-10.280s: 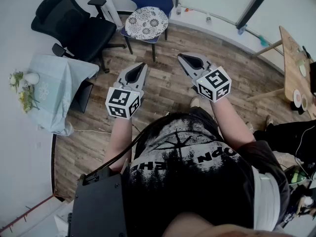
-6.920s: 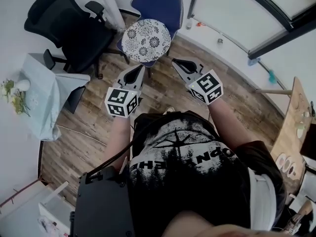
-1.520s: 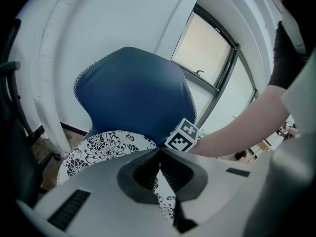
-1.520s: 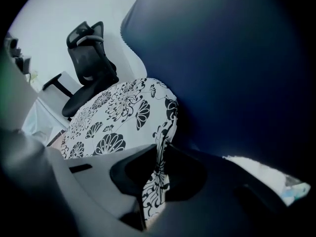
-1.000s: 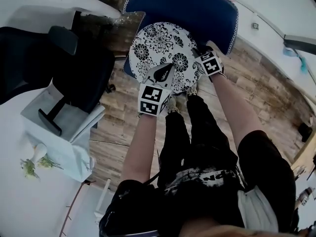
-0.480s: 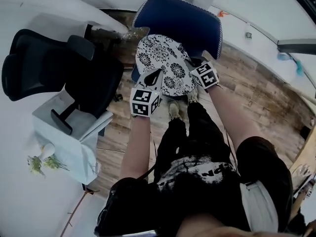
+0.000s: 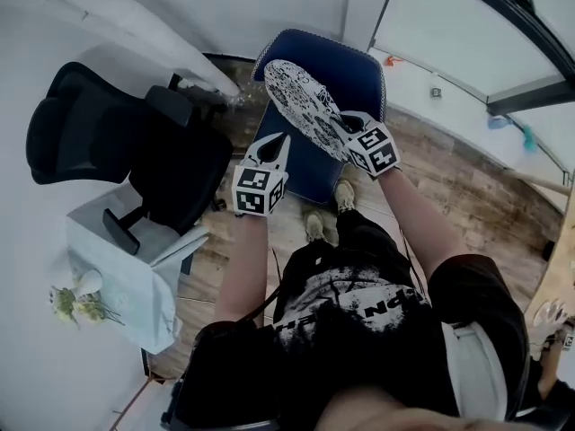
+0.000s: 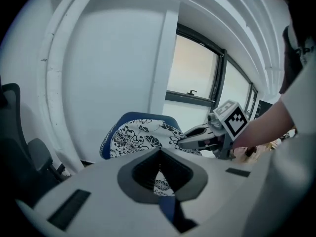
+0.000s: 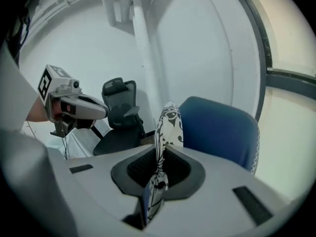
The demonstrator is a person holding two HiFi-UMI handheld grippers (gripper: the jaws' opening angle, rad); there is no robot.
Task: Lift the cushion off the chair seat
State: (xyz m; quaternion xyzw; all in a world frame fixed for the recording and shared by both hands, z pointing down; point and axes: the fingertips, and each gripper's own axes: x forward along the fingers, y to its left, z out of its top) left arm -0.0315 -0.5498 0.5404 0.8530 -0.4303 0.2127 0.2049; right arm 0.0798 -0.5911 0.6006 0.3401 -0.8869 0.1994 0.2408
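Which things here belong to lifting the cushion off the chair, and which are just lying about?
Job in hand: cushion; blue chair; left gripper; right gripper.

Lying about: office chair; draped table; flowers.

A floor of wood planks [image 7: 467, 178] is bounded at the far side by a white wall [image 7: 269, 7]. A window [image 8: 195, 65] is set in a dark frame, and daylight is let in through it. At the left a black office chair [image 7: 117, 151] is placed. Nearer, a small table [image 7: 135, 285] is draped in pale cloth, with a white vase [image 7: 87, 283] of flowers [image 7: 65, 305] on it.
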